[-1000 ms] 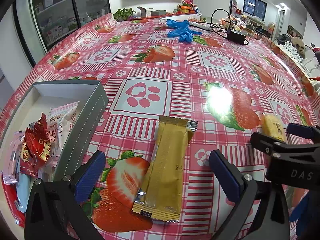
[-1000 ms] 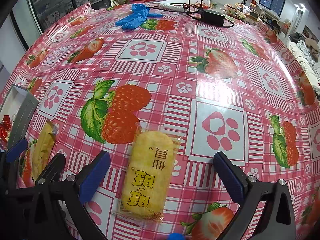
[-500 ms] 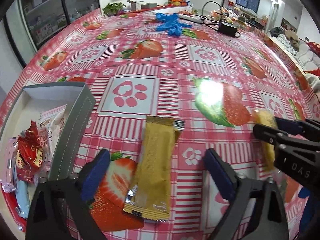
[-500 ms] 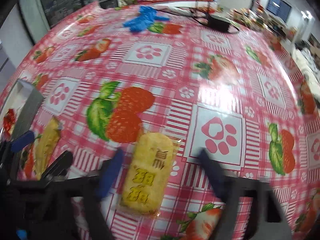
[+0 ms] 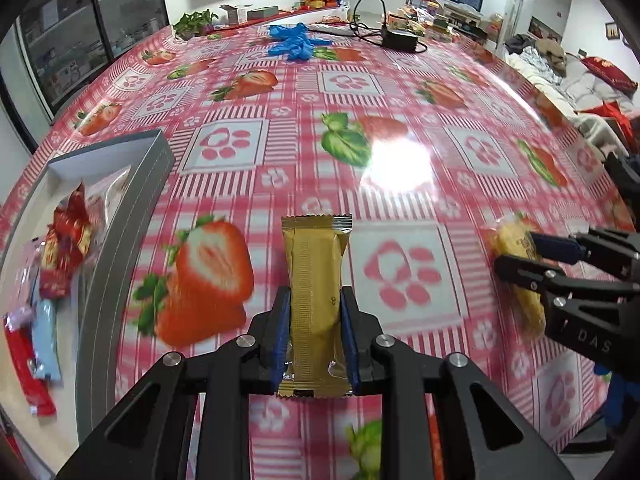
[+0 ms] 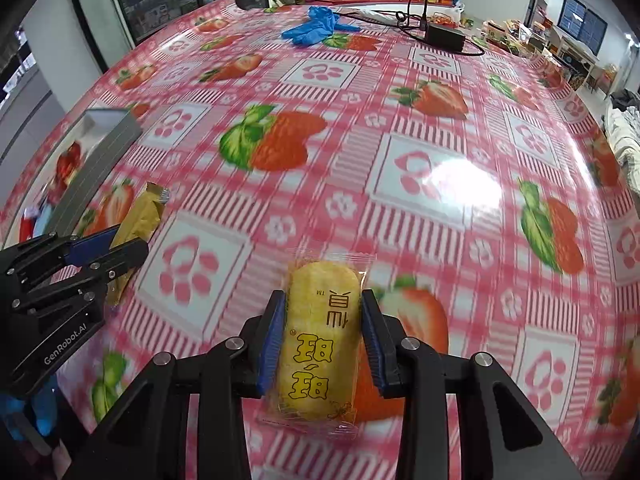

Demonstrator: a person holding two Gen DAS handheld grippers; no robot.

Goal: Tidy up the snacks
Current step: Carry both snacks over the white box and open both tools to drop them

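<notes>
A long gold snack bar (image 5: 315, 292) sits clamped between the blue pads of my left gripper (image 5: 314, 336), its sealed end pointing away over the strawberry tablecloth. My right gripper (image 6: 322, 334) is shut on a yellow rice cracker in clear wrap (image 6: 318, 336). Each gripper shows in the other's view: the right gripper (image 5: 520, 256) with the yellow rice cracker (image 5: 516, 276) at the right edge, the left gripper (image 6: 116, 246) with the gold snack bar (image 6: 140, 220) at the left. A grey box (image 5: 120, 248) to the left holds several wrapped snacks (image 5: 64, 244).
Far across the table lie blue gloves (image 5: 296, 40), a black power adapter with cable (image 5: 396, 40) and a potted plant (image 5: 194, 22). Glass-front cabinets stand beyond the left table edge. A couch with clothes (image 5: 560, 68) is at the right.
Both grippers closed from wide open, the left onto the gold bar, the right onto the yellow cracker. Both have shifted across the table with the snacks.
</notes>
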